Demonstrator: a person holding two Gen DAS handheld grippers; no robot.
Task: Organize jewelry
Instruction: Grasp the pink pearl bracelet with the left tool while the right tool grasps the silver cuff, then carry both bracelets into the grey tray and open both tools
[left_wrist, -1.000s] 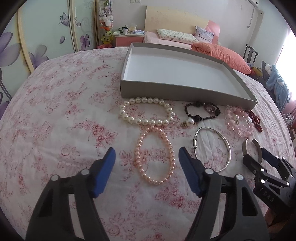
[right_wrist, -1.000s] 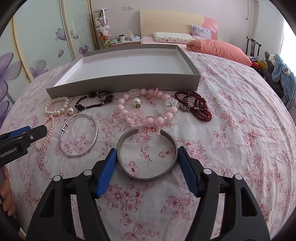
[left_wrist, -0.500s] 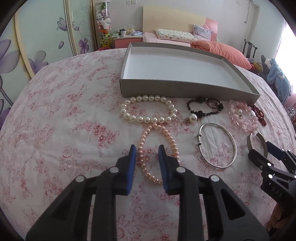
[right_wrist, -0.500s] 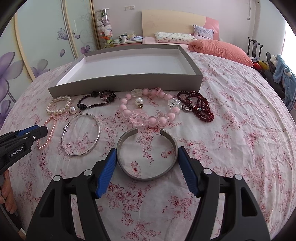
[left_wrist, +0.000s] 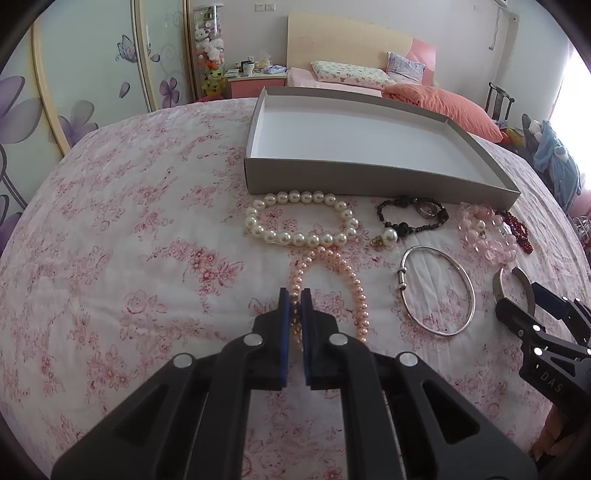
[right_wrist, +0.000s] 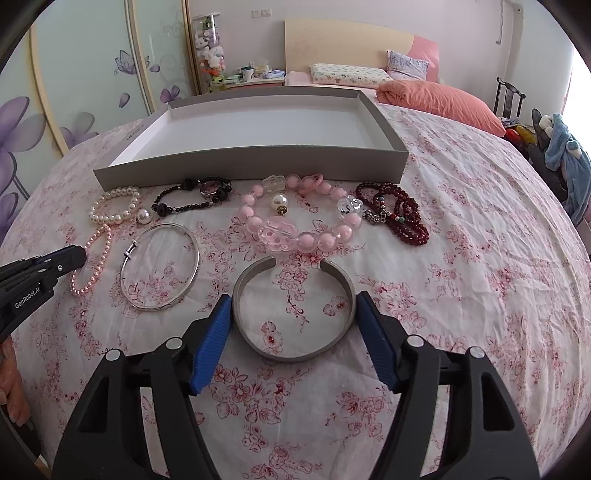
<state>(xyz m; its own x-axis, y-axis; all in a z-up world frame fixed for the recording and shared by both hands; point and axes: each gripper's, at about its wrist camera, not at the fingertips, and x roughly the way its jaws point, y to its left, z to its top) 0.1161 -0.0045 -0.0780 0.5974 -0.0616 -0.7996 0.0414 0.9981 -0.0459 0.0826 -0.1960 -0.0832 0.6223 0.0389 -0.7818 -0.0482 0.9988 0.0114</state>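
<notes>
Left wrist view: left gripper (left_wrist: 295, 301) jaws pinch the pink pearl strand (left_wrist: 354, 288); right gripper (right_wrist: 293, 308) jaws spread wide around the grey cuff (right_wrist: 295, 354), six o'clock.

bead bracelets: 5, white (right_wrist: 114, 206), pink pearl (right_wrist: 92, 264), black (right_wrist: 192, 199), pink (right_wrist: 299, 218), red (right_wrist: 399, 218) | metal bangles: 2, thin (right_wrist: 159, 271), cuff (right_wrist: 293, 310) | tray (right_wrist: 251, 171): 1 | grippers: 2, left (left_wrist: 294, 301), right (right_wrist: 293, 317)

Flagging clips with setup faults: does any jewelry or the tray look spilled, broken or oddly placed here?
Nothing stands out. The grey tray sits flat and empty, and all seven pieces lie separately on the floral bedspread. The left hand-held gripper is pinched on the pink pearl strand; the right hand-held gripper brackets the open cuff bangle.
</notes>
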